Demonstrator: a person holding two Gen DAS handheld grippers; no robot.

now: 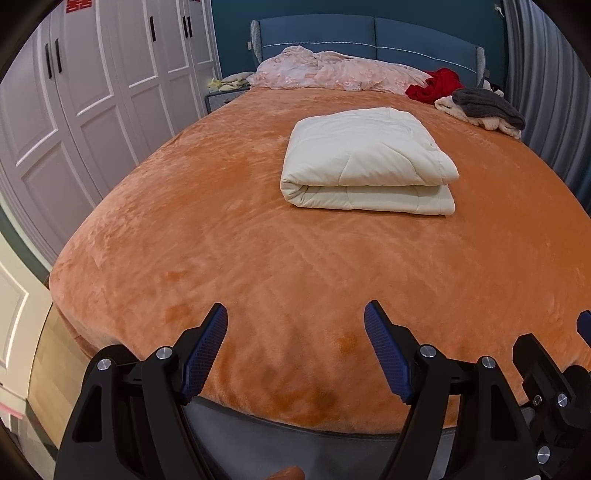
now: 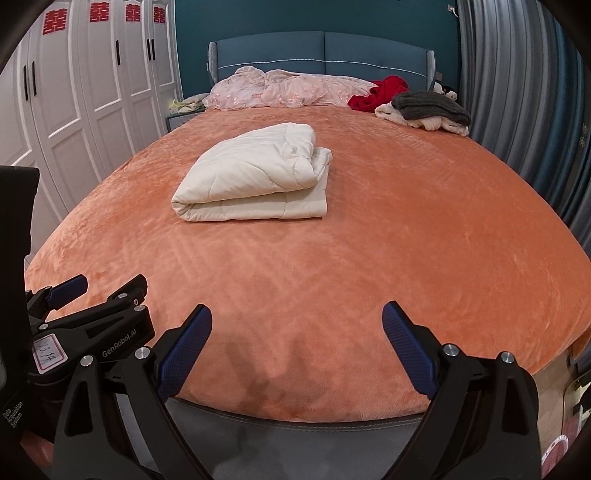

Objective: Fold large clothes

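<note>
A cream quilted garment [image 1: 365, 162] [image 2: 255, 173] lies folded into a thick rectangle in the middle of the orange bed cover [image 1: 229, 251] [image 2: 388, 240]. My left gripper [image 1: 295, 314] hovers open over the foot of the bed, well short of the folded piece, with nothing between its blue pads. My right gripper [image 2: 297, 315] is beside it, also open and empty, at the same near edge. The left gripper [image 2: 99, 295] shows at the left of the right wrist view, and part of the right gripper shows at the right edge of the left wrist view.
A pink bedding heap [image 1: 332, 72] [image 2: 288, 90] lies along the blue headboard [image 1: 369, 33]. Red clothing [image 1: 434, 85] [image 2: 380, 92] and a grey and cream pile [image 1: 484, 107] [image 2: 428, 109] sit at the far right corner. White wardrobes [image 1: 92, 92] stand left, grey curtains [image 2: 517, 92] right.
</note>
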